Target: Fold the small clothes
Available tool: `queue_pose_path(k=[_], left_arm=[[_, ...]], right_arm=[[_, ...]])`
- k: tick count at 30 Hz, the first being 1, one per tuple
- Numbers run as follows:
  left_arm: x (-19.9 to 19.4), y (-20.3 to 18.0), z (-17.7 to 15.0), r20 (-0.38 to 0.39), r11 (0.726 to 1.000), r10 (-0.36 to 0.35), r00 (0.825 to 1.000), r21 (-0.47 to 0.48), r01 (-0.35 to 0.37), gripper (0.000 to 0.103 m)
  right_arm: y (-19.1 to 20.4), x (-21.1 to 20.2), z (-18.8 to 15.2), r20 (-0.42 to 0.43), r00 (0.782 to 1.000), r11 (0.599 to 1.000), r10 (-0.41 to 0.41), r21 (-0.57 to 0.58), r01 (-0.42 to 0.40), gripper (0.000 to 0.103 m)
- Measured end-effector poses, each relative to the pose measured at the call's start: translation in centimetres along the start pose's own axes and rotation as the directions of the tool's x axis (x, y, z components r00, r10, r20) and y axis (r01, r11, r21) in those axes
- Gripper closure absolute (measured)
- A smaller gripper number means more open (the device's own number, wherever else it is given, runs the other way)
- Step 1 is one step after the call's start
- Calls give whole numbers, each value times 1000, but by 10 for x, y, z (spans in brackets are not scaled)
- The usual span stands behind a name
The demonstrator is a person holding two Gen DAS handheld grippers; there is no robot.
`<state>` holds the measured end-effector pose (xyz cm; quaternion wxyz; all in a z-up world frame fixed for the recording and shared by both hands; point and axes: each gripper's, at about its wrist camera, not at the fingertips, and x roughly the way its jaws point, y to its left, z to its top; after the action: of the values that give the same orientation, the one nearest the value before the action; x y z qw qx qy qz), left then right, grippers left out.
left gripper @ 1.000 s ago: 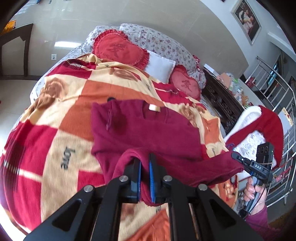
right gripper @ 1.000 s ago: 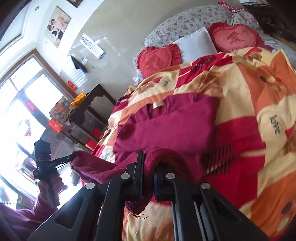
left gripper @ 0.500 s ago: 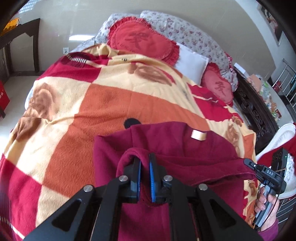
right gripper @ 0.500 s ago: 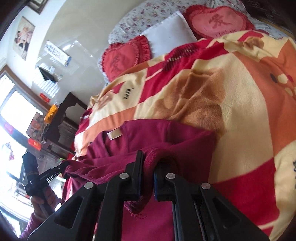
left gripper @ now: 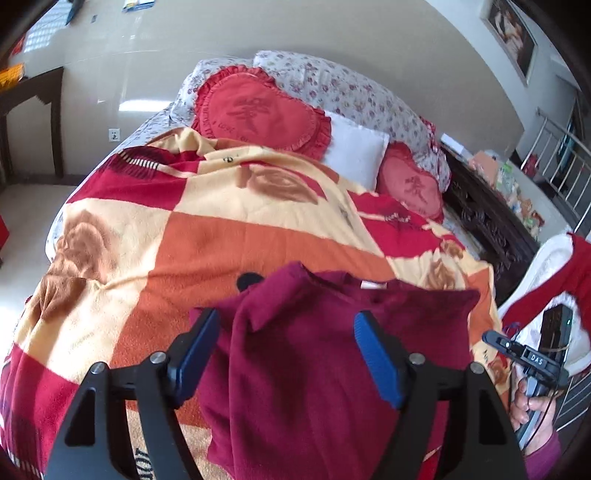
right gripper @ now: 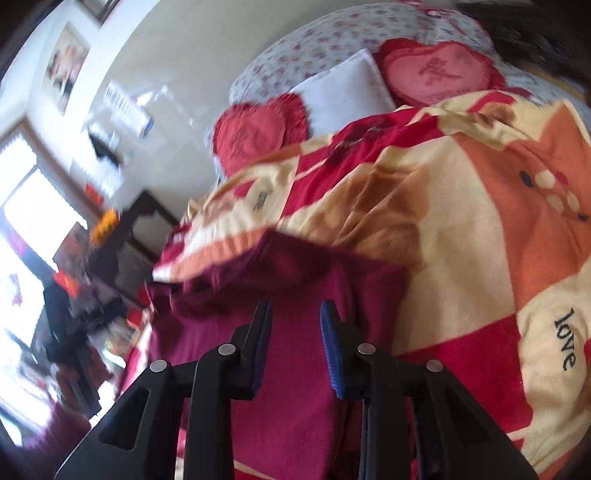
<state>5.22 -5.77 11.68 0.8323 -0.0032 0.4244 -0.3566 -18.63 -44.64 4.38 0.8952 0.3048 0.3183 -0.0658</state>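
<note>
One bed fills most of both views, set against a pale glossy wall. A fleece blanket in red, orange and cream squares covers it, with the word "love" printed on a cream patch in the right wrist view. At the head lies a long floral pillow, and in front of it two red heart cushions, the big cushion and the small cushion, with a white pillow between them. Dark carved wood runs along the far side of the bed, and a metal railing stands beyond it. A framed picture hangs high on the wall. In the right wrist view a bright window glares beside a dark cabinet.

The maroon top lies folded on the blanket near the foot of the bed, a pale label showing at its collar. The left gripper has just been opening and stands wide, its blue pads either side of the cloth without pressing it. The right gripper has just begun opening; its jaws stand narrowly apart above the cloth, gripping nothing. A hand holds its handle.
</note>
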Motion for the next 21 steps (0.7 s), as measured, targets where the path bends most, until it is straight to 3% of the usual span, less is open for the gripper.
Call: queue_pose_path(k=[4,7,9,11,15,21], left_arm=[[34,-5,-5,-75,999,50,996,-7,-51,24],[72,4,-5,-149,993,90,985,-58,-99,24],[92,14,-7,-202,988,115,973,-82,-134,24],[99,23,-9,-224,984,110,968,-109,-137,27],[67,28,-12,-187,993,37,982,-107,-58,26],[-5,40,-49,-172,998,-64,983,-31,60,23]], right_arm=[[27,38,5,-33,999,994,-43,-97,40,92],[27,66,25,1,998,994,-59,-87,59,91],[17,92,37,-22,991,990,-130,-54,129,91],[6,110,44,-46,990,991,-135,-19,134,91],[10,91,42,-67,993,995,-98,-11,98,89],[4,20,-6,-84,996,998,-43,-56,39,82]])
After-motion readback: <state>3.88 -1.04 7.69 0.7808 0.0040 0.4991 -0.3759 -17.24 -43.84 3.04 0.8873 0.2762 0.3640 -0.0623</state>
